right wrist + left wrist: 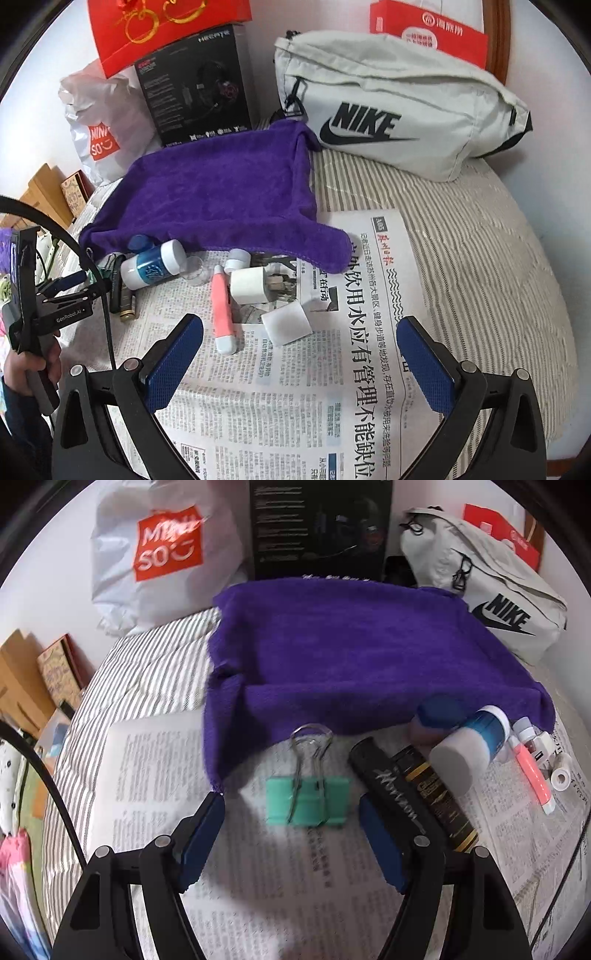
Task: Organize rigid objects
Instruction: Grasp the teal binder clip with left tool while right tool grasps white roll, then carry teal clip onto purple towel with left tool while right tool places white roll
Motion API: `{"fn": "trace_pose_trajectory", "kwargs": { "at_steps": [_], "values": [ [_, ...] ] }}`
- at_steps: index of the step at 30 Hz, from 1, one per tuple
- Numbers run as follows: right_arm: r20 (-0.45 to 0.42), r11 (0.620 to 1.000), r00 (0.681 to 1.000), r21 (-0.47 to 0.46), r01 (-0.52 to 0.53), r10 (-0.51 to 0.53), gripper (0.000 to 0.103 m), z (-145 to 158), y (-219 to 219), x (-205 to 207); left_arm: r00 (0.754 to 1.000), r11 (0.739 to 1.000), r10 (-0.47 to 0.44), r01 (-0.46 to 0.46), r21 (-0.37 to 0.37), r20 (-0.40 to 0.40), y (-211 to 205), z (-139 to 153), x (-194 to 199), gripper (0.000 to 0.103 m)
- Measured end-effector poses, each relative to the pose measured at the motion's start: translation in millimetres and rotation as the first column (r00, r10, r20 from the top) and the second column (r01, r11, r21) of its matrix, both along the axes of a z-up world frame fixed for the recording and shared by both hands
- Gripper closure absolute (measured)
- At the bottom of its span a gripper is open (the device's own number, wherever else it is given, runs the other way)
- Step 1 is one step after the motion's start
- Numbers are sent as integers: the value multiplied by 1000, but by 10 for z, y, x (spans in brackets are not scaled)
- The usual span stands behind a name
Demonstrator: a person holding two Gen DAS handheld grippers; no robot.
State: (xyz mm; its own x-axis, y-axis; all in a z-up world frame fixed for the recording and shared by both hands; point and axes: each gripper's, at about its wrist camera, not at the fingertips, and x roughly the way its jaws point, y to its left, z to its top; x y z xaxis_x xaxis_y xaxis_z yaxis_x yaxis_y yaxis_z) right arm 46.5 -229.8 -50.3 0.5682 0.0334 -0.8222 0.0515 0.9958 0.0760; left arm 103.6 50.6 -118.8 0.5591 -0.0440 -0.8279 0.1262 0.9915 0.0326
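left gripper (291, 834) jaws spread, pads either side of the green binder clip (308, 801) w/o touching it; nothing grasped yet. clip lies flat on the newspaper (155, 775), wire handles pointing away toward the purple towel (332, 646). right gripper (299, 362) jaws wide apart, empty, above bare newsprint; nearest items are a white foam square (286, 323) and a pink pen (221, 306), just ahead. step in hand, as judged: pinch the clip. advice: centre pads on the clip's flat body, not the springy handles; keep clear of the black tube (391, 794), which sits just beside the right-hand pad and could get nudged. farther out: white-capped blue bottle (151, 267), white charger plug (249, 284), then towel, grey nike bag (399, 118), black box (195, 96). unclear: item under the blue cap (437, 709) is blurred; the small white parts by the pen are too small to identify; the left gripper's fingertips are mostly hidden in the right wrist view.
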Motion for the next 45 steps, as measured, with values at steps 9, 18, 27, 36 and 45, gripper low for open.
{"fn": "trace_pose_trajectory", "kwargs": {
  "at_steps": [9,18,27,36,45],
  "values": [
    [-26,1000,999,13,21,-21,0,-135,-122,88,1000,1000,-2,3,-24,9,-11,36,2,64],
    [-9,1000,999,4,31,-31,0,-140,-224,75,1000,1000,-11,11,-22,-11,-20,63,-269,64],
    [-9,998,998,-13,-63,63,5,-323,-114,82,1000,1000,4,-4,-17,7,-32,50,-324,64],
    [8,981,985,-85,-173,175,43,-614,107,156,1000,1000,1,-1,-26,11,-28,53,-327,64],
    [24,979,981,-67,-193,195,71,-557,109,144,1000,999,-9,9,-34,-6,-34,72,-339,64]
  ]
}}
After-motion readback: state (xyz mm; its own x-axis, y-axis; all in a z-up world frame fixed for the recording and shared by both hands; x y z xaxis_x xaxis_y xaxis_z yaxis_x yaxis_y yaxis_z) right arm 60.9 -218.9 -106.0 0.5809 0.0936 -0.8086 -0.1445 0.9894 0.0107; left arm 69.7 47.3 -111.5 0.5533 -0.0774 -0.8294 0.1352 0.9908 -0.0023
